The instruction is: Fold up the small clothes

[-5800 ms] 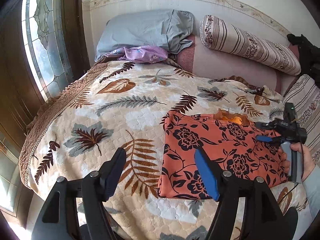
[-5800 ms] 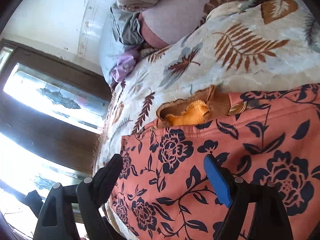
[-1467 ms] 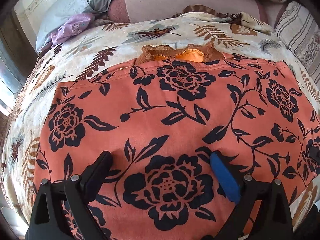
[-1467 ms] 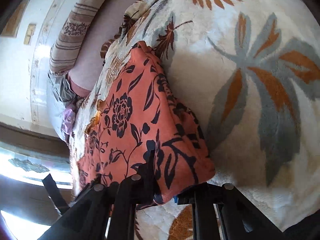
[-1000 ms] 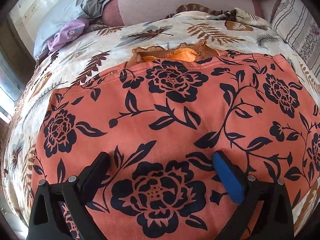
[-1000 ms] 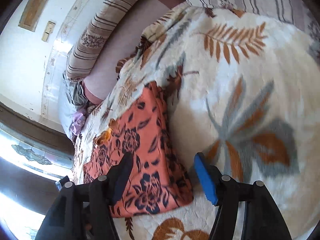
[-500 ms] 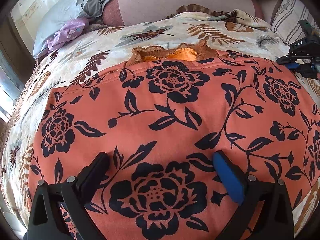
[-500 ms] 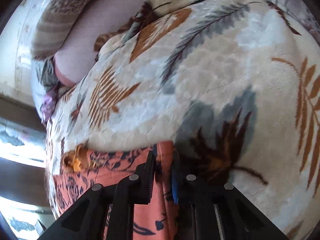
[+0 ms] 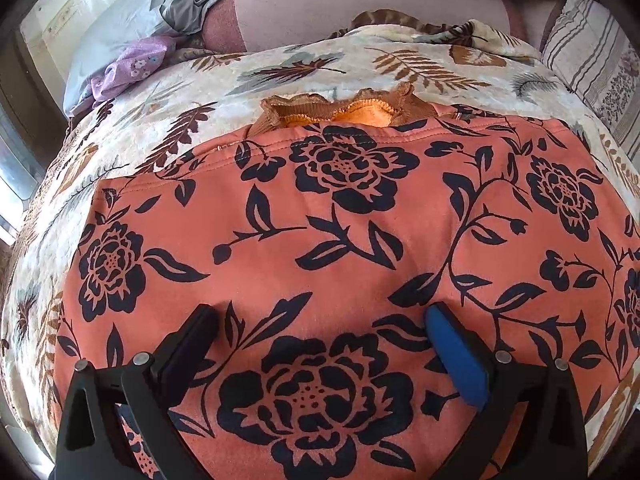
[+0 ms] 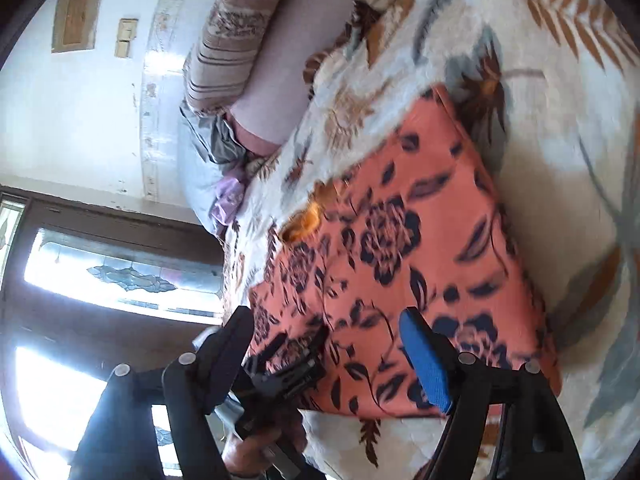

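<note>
An orange garment with black flowers (image 9: pixel 344 220) lies folded flat in a rectangle on the leaf-print bedspread (image 9: pixel 288 68). Its brown frilled collar with orange lining (image 9: pixel 344 110) pokes out at the far edge. My left gripper (image 9: pixel 320 326) is open, its fingers resting low over the garment's near part. In the right wrist view the same garment (image 10: pixel 404 264) lies below my right gripper (image 10: pixel 326 326), which is open and empty above its near edge. The left gripper also shows there (image 10: pixel 294 354), on the garment, held by a hand.
A grey pillow (image 9: pixel 132 20), a purple cloth (image 9: pixel 128 68) and striped bolsters (image 9: pixel 592 52) lie at the head of the bed. A window with patterned glass (image 10: pixel 120 276) is on the left side. Bedspread stretches right of the garment (image 10: pixel 580 160).
My right gripper let go of the garment's far right corner, opened, and pulled back above the garment. My left gripper stayed open on the garment, barely moving.
</note>
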Demonstrator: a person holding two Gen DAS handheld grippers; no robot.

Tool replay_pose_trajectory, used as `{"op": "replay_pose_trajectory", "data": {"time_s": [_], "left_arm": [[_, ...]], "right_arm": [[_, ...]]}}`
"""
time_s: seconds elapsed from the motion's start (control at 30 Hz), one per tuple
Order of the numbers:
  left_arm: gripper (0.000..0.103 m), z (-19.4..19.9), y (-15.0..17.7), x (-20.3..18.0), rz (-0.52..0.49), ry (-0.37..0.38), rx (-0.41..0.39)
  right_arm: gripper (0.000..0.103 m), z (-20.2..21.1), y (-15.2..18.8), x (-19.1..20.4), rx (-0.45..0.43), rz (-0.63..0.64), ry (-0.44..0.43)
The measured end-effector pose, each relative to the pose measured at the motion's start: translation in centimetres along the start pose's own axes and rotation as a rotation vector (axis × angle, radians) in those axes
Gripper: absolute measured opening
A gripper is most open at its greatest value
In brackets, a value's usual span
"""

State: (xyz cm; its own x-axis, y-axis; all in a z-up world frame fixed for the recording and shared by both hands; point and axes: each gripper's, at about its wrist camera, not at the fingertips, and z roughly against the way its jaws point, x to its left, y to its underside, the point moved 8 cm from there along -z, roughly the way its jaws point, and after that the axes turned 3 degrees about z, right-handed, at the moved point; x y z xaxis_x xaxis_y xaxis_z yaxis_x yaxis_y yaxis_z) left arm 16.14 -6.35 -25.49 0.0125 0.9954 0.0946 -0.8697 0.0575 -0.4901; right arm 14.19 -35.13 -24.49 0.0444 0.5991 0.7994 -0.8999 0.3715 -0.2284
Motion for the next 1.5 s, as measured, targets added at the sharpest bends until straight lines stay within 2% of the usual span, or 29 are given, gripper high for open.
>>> {"op": "replay_pose_trajectory", "data": {"time_s": [0.03,0.1,0.17,0.23,0.4,0.5,0.6,0.8,1.0,1.27,1.5], "left_arm": [[0.103,0.2,-0.2,0.1,0.000,0.012,0.017],[0.103,1.4,-0.2,0.7,0.009,0.026,0.051],[0.103,4.0,-0.3,1.9,0.054,0.048,-0.026],[0.103,5.9,0.4,3.0,0.080,0.067,-0.082],[0.103,6.0,4.3,5.1,0.099,0.060,-0.044],[0.103,5.9,5.8,5.6,0.099,0.069,-0.031],[0.103,6.4,6.0,6.3,0.111,0.076,-0.048],[0.103,6.9,5.3,7.0,0.121,0.095,-0.061],[0.103,7.3,5.2,6.7,0.111,0.106,-0.072],[0.103,7.8,4.4,6.3,0.101,0.106,-0.093],[0.103,7.5,3.5,5.9,0.107,0.085,-0.088]], "right_arm": [[0.075,-0.5,0.3,-2.0,-0.002,-0.039,0.072],[0.067,0.9,0.5,-1.6,-0.058,-0.061,0.050],[0.069,3.2,0.9,1.2,-0.125,0.032,0.041],[0.082,4.9,2.4,3.2,-0.173,0.076,0.032],[0.085,5.9,8.2,2.8,-0.177,0.050,0.020],[0.085,6.1,9.7,2.2,-0.187,0.059,0.068],[0.085,6.0,9.7,2.1,-0.200,0.059,0.084],[0.085,5.6,9.8,1.3,-0.210,-0.030,0.070],[0.085,6.1,10.9,2.1,-0.211,-0.005,0.074],[0.085,6.5,10.4,2.2,-0.232,-0.025,0.061],[0.085,5.6,9.2,-0.7,-0.239,-0.194,0.015]]}}
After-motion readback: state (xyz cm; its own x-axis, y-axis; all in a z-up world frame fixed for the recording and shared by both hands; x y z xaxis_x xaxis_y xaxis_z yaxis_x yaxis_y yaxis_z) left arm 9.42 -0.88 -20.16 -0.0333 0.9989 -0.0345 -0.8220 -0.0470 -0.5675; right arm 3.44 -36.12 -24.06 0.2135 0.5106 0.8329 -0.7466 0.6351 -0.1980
